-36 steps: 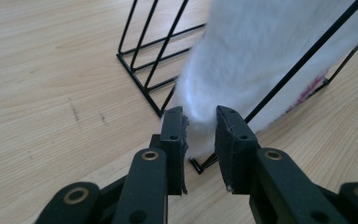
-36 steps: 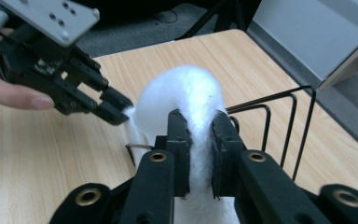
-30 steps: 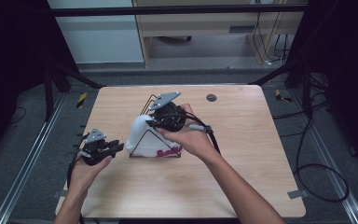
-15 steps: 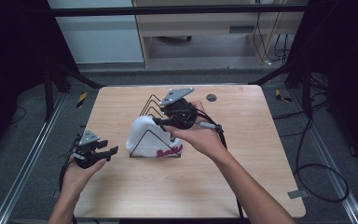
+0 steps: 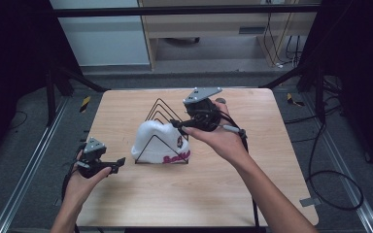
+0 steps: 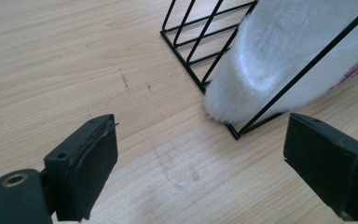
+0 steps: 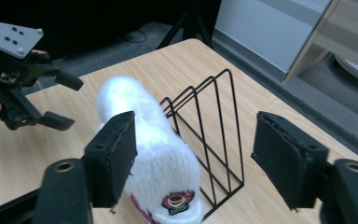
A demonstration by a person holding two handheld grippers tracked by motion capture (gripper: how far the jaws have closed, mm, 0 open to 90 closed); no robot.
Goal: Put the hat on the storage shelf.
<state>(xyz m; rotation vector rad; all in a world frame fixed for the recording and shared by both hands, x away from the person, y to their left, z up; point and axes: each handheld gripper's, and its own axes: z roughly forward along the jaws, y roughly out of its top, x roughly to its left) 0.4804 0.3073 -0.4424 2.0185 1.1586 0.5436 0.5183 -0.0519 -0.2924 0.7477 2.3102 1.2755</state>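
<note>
High view: the white hat [image 5: 156,141] is seen at frame centre, slotted in the wire rack [image 5: 164,127]; the left gripper [image 5: 119,164] at lower left. Left gripper view: jaws just opened wide, nothing held. Right gripper view: the right gripper [image 7: 193,156] just opened, empty; a straight, slow retreat is advised so the rack is not snagged

The white fuzzy hat [image 5: 156,140] hides the near wires of the black wire rack [image 5: 161,108] in the high view. The pink lettering on its brim is too blurred to read. In the left gripper view the hat's right part is cut off at the picture's edge — the rack's top too.
</note>
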